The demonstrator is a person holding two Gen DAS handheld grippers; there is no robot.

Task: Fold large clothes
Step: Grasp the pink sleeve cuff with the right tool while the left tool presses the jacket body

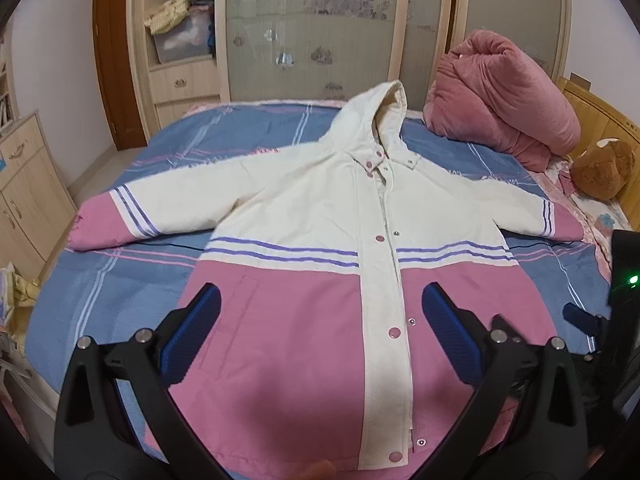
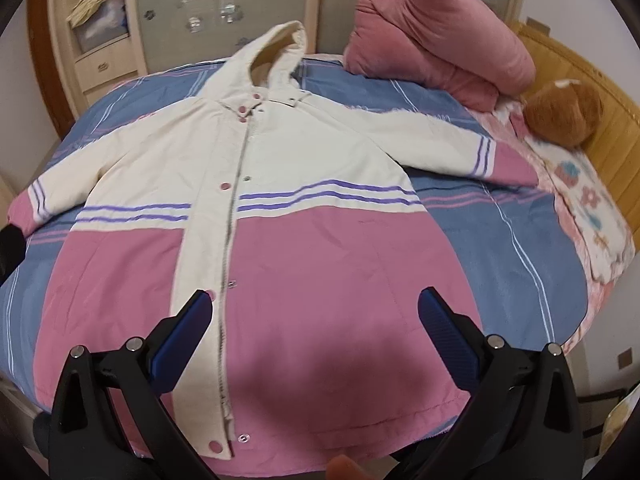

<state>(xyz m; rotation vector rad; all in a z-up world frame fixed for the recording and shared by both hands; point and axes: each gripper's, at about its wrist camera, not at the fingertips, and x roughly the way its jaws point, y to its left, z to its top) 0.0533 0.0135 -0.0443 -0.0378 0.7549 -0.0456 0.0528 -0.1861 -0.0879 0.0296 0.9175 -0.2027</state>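
A cream and pink hooded jacket [image 1: 312, 216] lies flat and face up on the bed, sleeves spread out to both sides, hood pointing away. It also fills the right wrist view [image 2: 280, 200]. My left gripper [image 1: 320, 320] is open and empty, held above the jacket's pink lower front. My right gripper [image 2: 316, 320] is open and empty, above the pink hem area right of the zipper. The right gripper's body [image 1: 592, 320] shows at the right edge of the left wrist view.
The bed has a blue striped sheet [image 1: 132, 280]. A rolled pink quilt [image 1: 500, 92] and a brown plush toy [image 1: 604, 168] lie at the far right by the wooden headboard [image 2: 616, 120]. A wardrobe [image 1: 320, 28] stands behind the bed, drawers [image 1: 28, 184] to the left.
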